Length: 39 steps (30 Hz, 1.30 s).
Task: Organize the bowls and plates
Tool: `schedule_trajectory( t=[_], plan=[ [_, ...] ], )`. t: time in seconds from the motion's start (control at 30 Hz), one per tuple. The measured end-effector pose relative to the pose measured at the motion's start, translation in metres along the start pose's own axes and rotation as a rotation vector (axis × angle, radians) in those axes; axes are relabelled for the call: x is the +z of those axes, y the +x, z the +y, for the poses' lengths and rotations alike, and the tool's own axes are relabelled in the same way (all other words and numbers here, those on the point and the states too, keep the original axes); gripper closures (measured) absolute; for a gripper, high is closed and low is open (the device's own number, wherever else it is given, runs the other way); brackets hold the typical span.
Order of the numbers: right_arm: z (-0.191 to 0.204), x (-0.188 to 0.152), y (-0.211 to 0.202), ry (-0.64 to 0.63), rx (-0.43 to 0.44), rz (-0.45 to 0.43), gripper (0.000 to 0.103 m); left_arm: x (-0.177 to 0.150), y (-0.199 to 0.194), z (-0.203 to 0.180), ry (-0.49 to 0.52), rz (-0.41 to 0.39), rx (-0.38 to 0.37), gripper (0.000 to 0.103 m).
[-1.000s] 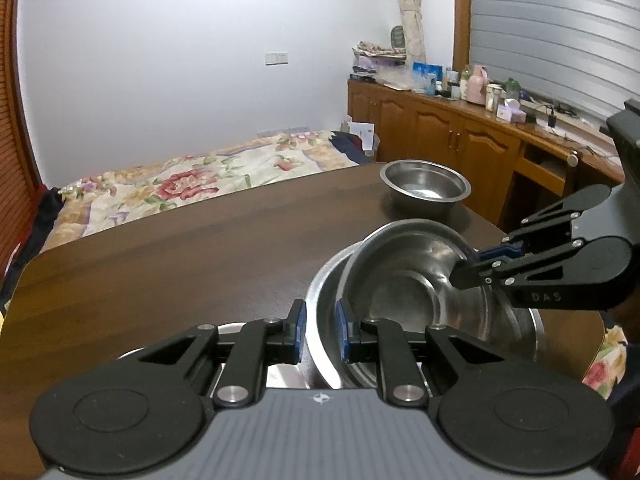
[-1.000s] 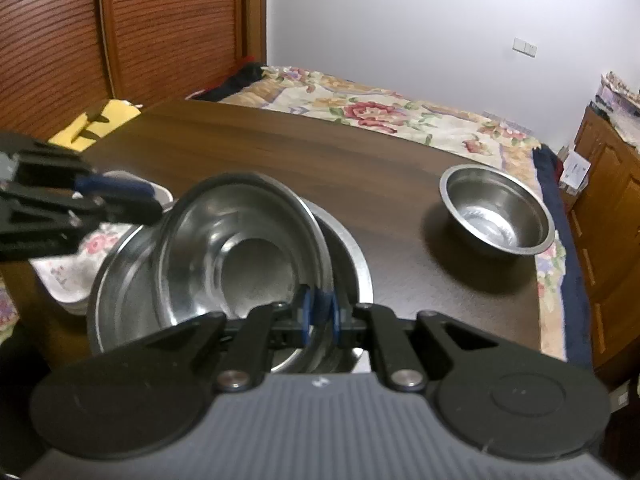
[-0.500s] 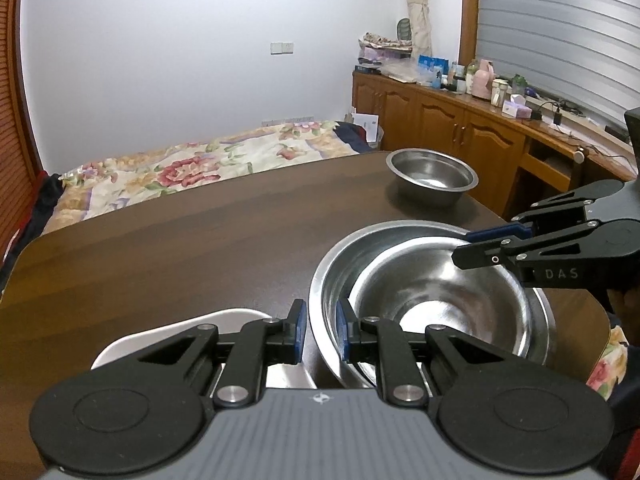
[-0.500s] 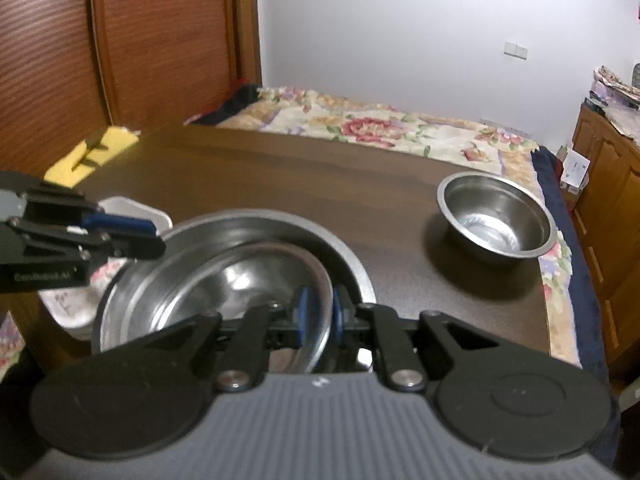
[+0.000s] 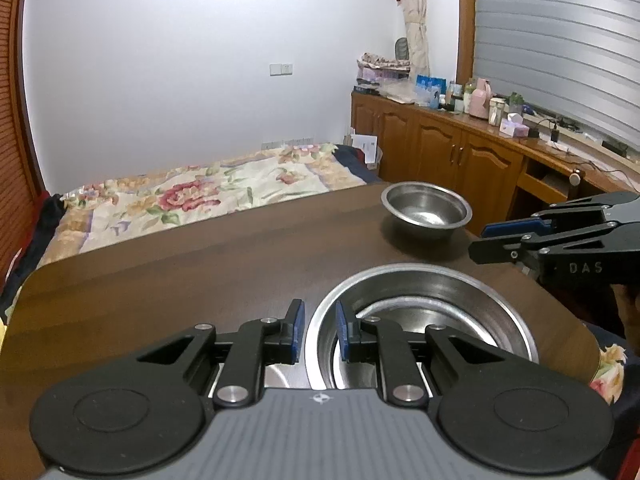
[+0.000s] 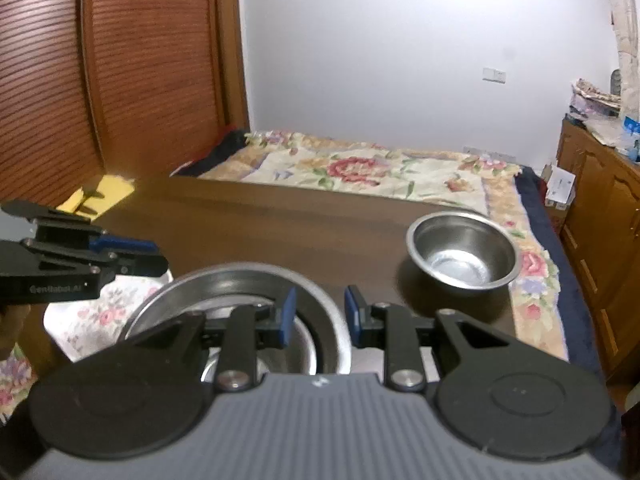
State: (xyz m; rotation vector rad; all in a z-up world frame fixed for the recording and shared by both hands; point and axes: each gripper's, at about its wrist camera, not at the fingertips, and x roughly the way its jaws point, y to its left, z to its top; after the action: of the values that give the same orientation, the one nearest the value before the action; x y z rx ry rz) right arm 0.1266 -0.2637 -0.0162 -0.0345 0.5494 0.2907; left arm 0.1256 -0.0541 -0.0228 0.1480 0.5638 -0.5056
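Left gripper [image 5: 319, 332]: jaws a narrow gap apart, rim of big steel bowl [image 5: 472, 280] seen between them, contact can't tell. Right gripper [image 6: 318, 316]: jaws opening, nothing gripped, above big bowl's rim at lower centre. A smaller bowl nests inside it. Single small bowl [image 6: 463, 257] sits centre-right on brown table [image 5: 192, 272], well apart. Floral plate [image 6: 92, 312] at lower left.

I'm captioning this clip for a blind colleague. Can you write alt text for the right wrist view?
The right tongs, jaws opening and empty, hang above nested steel bowls on a dark wooden table. A lone steel bowl sits further right, and the left tongs reach in from the left over a floral plate.
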Motion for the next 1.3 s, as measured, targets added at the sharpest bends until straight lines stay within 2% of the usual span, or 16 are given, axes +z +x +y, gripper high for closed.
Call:
schedule_trajectory(
  t=[0.1,0.17,0.3,0.37,0.43,0.6,0.67,0.73,0.83,1.07,1.3],
  plan=[
    [-0.006,0.004,-0.007,0.009,-0.02,-0.038,0.075,0.005,-0.001,-0.003,0.005,-0.01,-0.003,0.083],
    [-0.011,0.006,-0.012,0.018,-0.033,-0.064,0.075,0.008,0.0,-0.006,0.012,-0.015,-0.004,0.079],
    [-0.02,0.007,-0.019,0.034,-0.053,-0.096,0.074,0.013,-0.001,-0.012,0.019,-0.03,-0.005,0.059],
    [-0.023,0.007,-0.021,0.041,-0.061,-0.107,0.069,0.016,-0.002,-0.015,0.016,-0.043,-0.015,0.05],
    [-0.028,0.006,-0.023,0.049,-0.073,-0.122,0.057,0.019,0.0,-0.019,0.021,-0.053,-0.017,0.031],
    [-0.042,0.003,-0.018,0.042,-0.107,-0.114,0.043,0.035,0.01,-0.03,0.053,-0.083,-0.044,0.019],
    [-0.05,0.002,-0.012,0.041,-0.123,-0.11,0.036,0.042,0.016,-0.032,0.062,-0.086,-0.058,0.018],
    [-0.06,0.002,-0.006,0.05,-0.118,-0.104,0.022,0.051,0.025,-0.032,0.067,-0.086,-0.076,0.015],
    [-0.073,0.004,0.006,0.062,-0.113,-0.099,0.009,0.063,0.037,-0.034,0.075,-0.082,-0.092,0.015],
    [-0.094,0.011,0.035,0.042,-0.179,-0.09,0.008,0.088,0.065,-0.039,0.109,-0.069,-0.109,0.015],
    [-0.115,0.013,0.053,0.093,-0.164,-0.064,0.008,0.103,0.091,-0.042,0.105,-0.053,-0.136,0.015]
  ],
)
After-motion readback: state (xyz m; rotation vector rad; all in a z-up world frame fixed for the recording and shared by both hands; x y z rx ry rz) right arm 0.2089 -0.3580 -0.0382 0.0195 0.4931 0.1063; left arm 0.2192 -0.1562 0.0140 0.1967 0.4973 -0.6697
